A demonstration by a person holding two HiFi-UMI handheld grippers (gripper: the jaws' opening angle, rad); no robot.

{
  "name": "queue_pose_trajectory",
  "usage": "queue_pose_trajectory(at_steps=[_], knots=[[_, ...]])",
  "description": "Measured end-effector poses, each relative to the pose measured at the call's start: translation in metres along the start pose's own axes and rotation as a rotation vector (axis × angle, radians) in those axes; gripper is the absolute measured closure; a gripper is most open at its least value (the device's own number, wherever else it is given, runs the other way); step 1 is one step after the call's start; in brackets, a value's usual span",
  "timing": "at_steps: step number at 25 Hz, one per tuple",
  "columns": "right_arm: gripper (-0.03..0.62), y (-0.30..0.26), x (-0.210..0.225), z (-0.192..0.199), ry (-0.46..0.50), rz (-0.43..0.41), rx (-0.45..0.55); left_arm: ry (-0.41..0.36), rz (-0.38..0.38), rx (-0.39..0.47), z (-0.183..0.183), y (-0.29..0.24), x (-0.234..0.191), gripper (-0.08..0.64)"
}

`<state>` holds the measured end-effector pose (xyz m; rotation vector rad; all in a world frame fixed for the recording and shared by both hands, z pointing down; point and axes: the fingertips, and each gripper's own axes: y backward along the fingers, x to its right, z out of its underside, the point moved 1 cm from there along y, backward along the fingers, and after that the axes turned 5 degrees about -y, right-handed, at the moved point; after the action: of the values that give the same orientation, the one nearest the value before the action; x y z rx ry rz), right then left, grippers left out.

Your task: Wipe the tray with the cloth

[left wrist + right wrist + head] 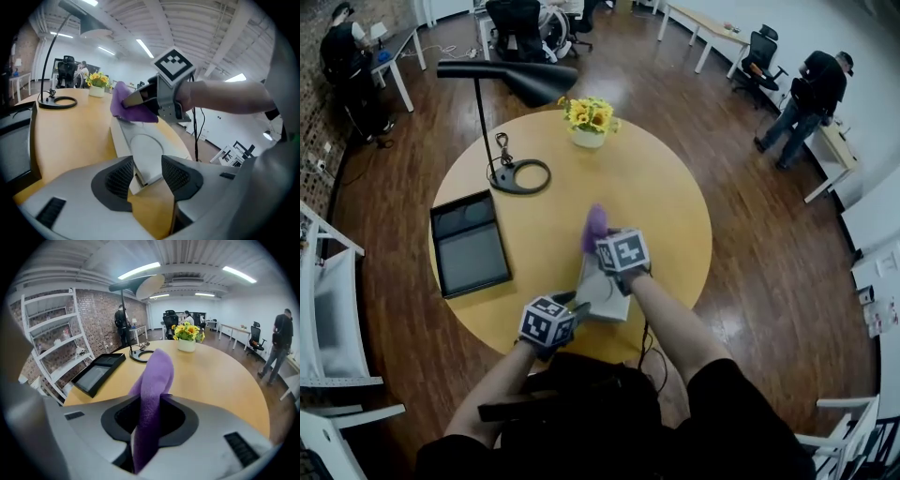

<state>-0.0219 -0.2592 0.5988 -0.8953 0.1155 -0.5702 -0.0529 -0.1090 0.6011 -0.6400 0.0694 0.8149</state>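
A white tray [602, 291] with a round hollow [143, 150] lies near the round table's front edge. Its near corner sits between the pads of my left gripper [147, 172], and both pads touch it. In the head view the left gripper [577, 308] is at the tray's lower left corner. My right gripper [602, 242] is shut on a purple cloth [594, 225], which stands up out of the jaws [154, 380]. From the left gripper view, the cloth [123, 101] and right gripper [140, 99] hang just over the tray's far end.
A black tray [469, 246] lies on the table's [670, 202] left side. A black lamp's base [521, 176] and a pot of yellow flowers [589, 122] stand at the back. A white shelf [323, 309] is to the left. People stand further off.
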Motion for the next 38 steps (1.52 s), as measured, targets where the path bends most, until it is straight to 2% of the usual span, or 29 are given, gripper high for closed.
queue_pose_trajectory(at_steps=[4,7,10,16,18,20,22,24,26,29,31,33,36,38], knots=[[0.5,-0.015,0.004,-0.007,0.047,-0.016,-0.058,0.126,-0.021,-0.067,0.012,-0.008,-0.012,0.394],[0.5,-0.012,0.008,-0.002,0.076,-0.039,-0.079,0.169,-0.041,-0.072,0.015,-0.008,-0.016,0.393],[0.5,-0.007,0.031,0.008,0.08,-0.038,-0.105,0.212,-0.064,-0.067,0.015,-0.009,-0.023,0.393],[0.499,0.017,0.076,0.036,-0.17,-0.138,-0.072,0.3,-0.066,-0.016,0.018,-0.007,-0.029,0.383],[0.5,0.024,0.09,0.044,-0.225,-0.14,-0.059,0.329,-0.071,-0.001,0.018,-0.006,-0.032,0.383],[0.499,0.03,0.106,0.055,-0.259,-0.107,-0.079,0.335,-0.075,0.012,0.015,-0.004,-0.031,0.383],[0.5,0.036,0.119,0.066,-0.232,-0.052,-0.117,0.348,-0.08,0.021,0.017,-0.004,-0.03,0.382],[0.5,0.045,0.121,0.064,-0.17,-0.033,-0.097,0.373,-0.09,0.036,0.02,-0.003,-0.028,0.379],[0.5,0.053,0.104,0.042,-0.125,-0.073,-0.036,0.379,-0.101,0.062,0.018,-0.001,-0.027,0.379],[0.5,0.054,0.053,0.006,-0.035,-0.182,0.01,0.348,-0.094,0.117,0.012,0.005,-0.025,0.373],[0.5,0.046,0.012,-0.001,0.024,-0.252,-0.011,0.351,-0.084,0.161,0.008,0.012,-0.021,0.374],[0.5,0.033,-0.02,0.004,0.072,-0.287,-0.059,0.367,-0.082,0.205,0.003,0.021,-0.021,0.374],[0.5,0.012,-0.044,0.026,0.139,-0.265,-0.145,0.36,-0.087,0.233,-0.001,0.029,-0.019,0.374],[0.499,0.004,-0.042,0.038,0.162,-0.239,-0.16,0.337,-0.091,0.221,0.0,0.03,-0.016,0.374]])
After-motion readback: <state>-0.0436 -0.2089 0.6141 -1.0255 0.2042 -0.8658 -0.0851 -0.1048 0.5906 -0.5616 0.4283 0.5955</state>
